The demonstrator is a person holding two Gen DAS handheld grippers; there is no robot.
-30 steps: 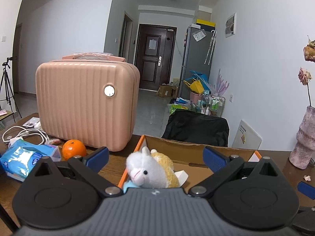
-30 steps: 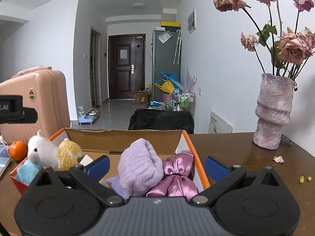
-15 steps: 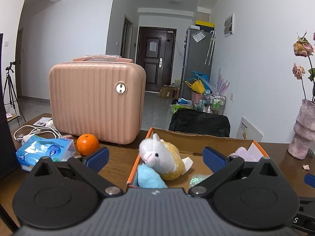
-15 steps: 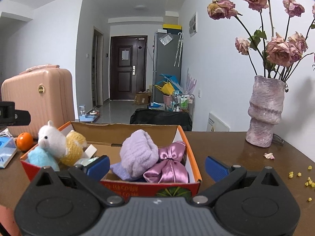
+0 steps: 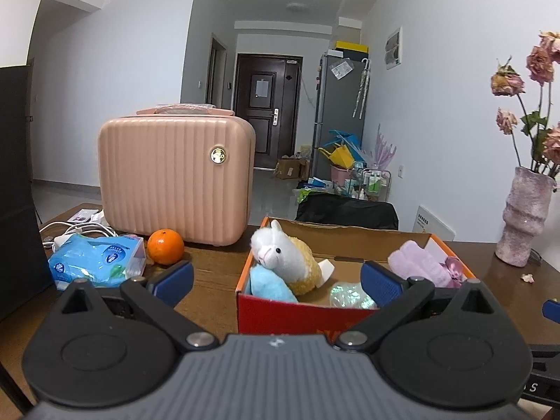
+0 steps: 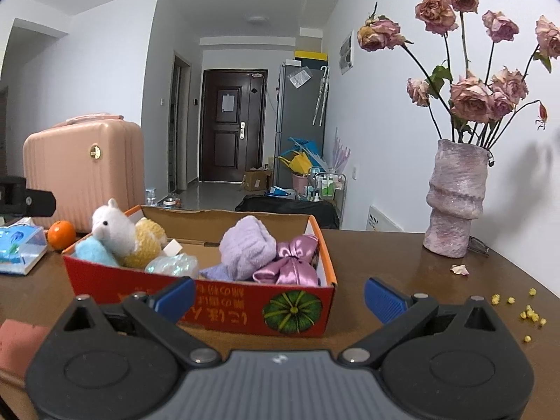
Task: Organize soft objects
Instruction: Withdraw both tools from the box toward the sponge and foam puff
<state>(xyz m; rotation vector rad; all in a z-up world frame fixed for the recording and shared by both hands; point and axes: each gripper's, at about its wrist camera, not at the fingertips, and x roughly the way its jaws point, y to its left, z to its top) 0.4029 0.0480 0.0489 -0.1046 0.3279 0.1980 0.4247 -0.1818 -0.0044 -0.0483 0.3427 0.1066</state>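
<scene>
— So what had changed around the cardboard box [image 6: 196, 285] in that last second?
— Both grippers, left [image 5: 276, 280] and right [image 6: 280, 295], had drawn back from it, jaws spread and empty.
— And the soft things?
— All inside: alpaca plush [image 6: 115, 225] at its left end, purple towel [image 6: 246, 246] and satin bow [image 6: 292, 262] at its right. The sorting looked finished.

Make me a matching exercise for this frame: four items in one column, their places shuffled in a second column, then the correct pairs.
Items:
1. white plush alpaca
2. round orange fruit
3. pink satin bow
4. textured pink vase

Places:
A. right end of the red cardboard box
B. on the table, right of the box
C. left end of the box
D. on the table, in front of the ribbed pink suitcase

Pairs: 1-C, 2-D, 3-A, 4-B
</scene>
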